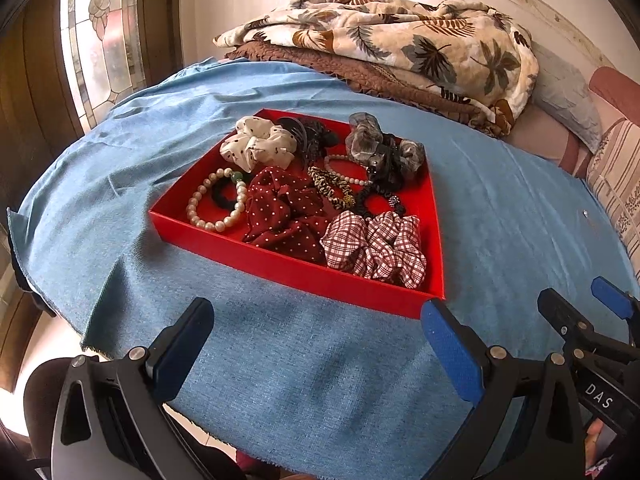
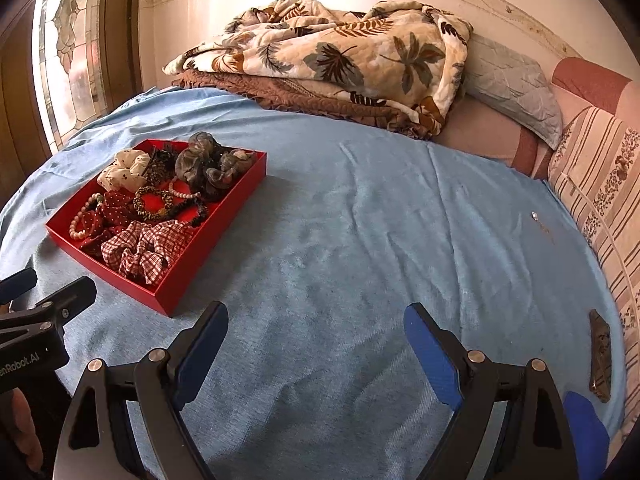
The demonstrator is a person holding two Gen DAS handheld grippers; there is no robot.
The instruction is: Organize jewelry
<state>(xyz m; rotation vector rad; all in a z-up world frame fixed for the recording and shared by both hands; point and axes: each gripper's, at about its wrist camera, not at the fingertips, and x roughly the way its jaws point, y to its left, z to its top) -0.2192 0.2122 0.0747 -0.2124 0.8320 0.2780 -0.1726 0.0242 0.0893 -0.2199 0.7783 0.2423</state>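
A shallow red tray [image 1: 280, 268] is set on the blue cloth [image 1: 320, 380], near its left part in the right wrist view. In the tray are held a pearl bracelet [image 1: 218, 204], a white scrunchie [image 1: 258, 146], a dotted maroon scrunchie [image 1: 288, 214], a checked scrunchie [image 1: 376, 250], a grey scrunchie [image 1: 380, 148] and dark hair ties. The left gripper [image 1: 318, 344] and right gripper [image 2: 316, 344] are held wide apart above the cloth, nothing between their fingers. A small pearl piece [image 2: 535, 215] is seen on the cloth well right of the tray.

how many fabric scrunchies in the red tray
4: white dotted scrunchie at the far left corner, grey sheer scrunchie far right, maroon polka-dot scrunchie in the middle, plaid scrunchie nearest. More may hide underneath.
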